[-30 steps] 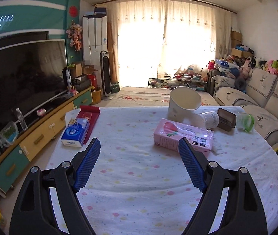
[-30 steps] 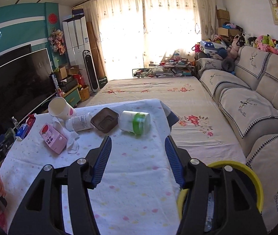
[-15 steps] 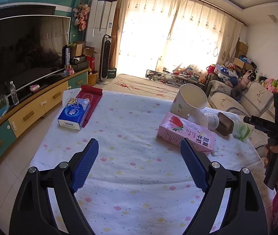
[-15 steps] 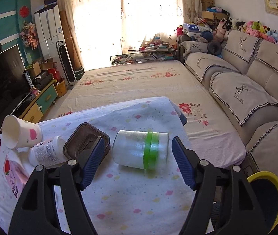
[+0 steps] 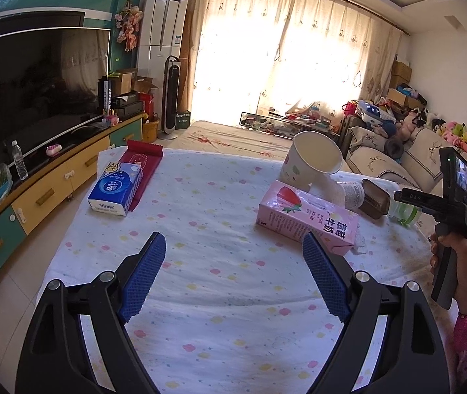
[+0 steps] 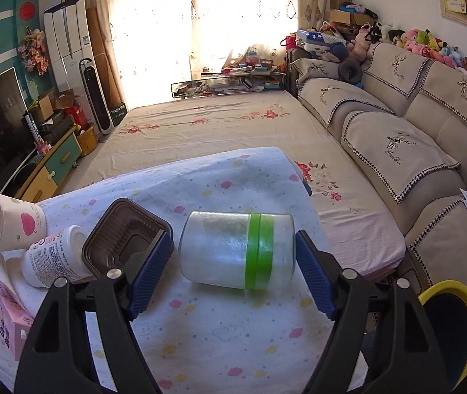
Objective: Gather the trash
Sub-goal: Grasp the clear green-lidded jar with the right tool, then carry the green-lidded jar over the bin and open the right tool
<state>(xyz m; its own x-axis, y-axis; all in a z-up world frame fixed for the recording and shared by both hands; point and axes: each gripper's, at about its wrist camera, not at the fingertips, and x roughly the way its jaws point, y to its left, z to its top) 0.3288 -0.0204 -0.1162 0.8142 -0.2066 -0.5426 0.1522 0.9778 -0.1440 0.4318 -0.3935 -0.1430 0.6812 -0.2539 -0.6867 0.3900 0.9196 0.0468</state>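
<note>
Nearest in the right wrist view, the right claw point(image 6: 233, 256) stands open with its blue pads on either side of a clear plastic jar point(image 6: 237, 250) banded in green; its jaws have just been opening, and the jar lies on its side between them, a narrow gap showing at the left pad while the right pad sits just beside the jar's end, contact there unclear. Left of the jar, at mid-left of that frame, a brown plastic tray point(image 6: 125, 234) leans against a white bottle point(image 6: 53, 256), and beyond them a paper cup point(image 6: 7, 226) lies tipped over. A yellow-rimmed bin point(image 6: 450, 325) shows at the lower right edge. Across in the left wrist view, the left claw point(image 5: 233, 251) is spread wide with nothing between its pads, low in the frame over the flower-dotted cloth of the surface point(image 5: 220, 295). Just past its right finger lies a pink milk carton point(image 5: 309, 218) on its side, right of centre. Further back at left of centre sits a blue tissue pack point(image 5: 115, 188) resting partly on a red packet point(image 5: 143, 164). At the right edge a hand point(image 5: 453, 249) grips a claw's handle
</note>
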